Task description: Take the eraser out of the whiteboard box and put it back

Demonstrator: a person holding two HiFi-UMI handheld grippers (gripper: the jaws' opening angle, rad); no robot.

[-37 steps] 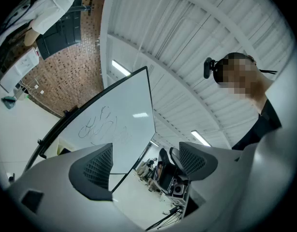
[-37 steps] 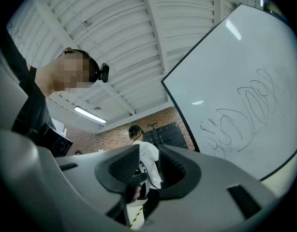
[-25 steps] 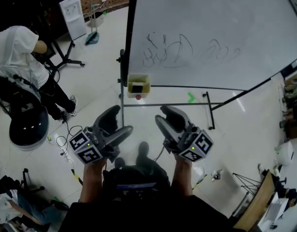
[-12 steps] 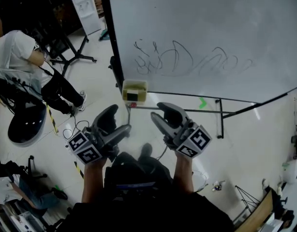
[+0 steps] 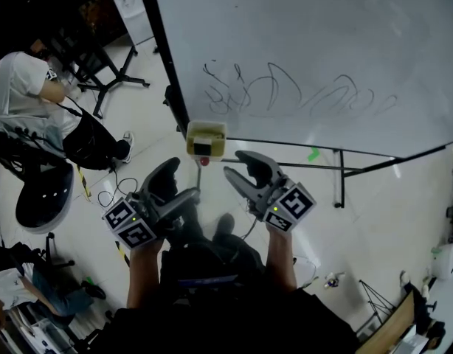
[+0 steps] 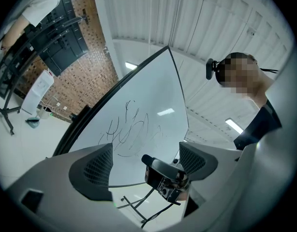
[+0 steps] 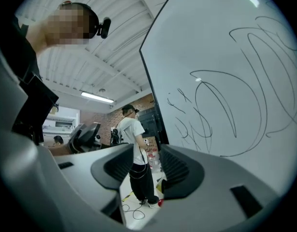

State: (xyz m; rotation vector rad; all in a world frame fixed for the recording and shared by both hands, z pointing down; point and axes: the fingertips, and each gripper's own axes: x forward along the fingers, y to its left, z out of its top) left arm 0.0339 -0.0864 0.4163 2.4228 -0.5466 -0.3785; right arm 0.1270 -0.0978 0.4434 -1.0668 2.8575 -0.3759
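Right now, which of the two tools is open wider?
The left tool: its jaws stand far apart, with nothing between them. On the right tool the jaws have just been opening and are also empty, but the gap is narrower.

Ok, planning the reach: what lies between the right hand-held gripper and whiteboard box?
In the head view, only floor and the stand's crossbar show between the right hand-held gripper and the whiteboard box.
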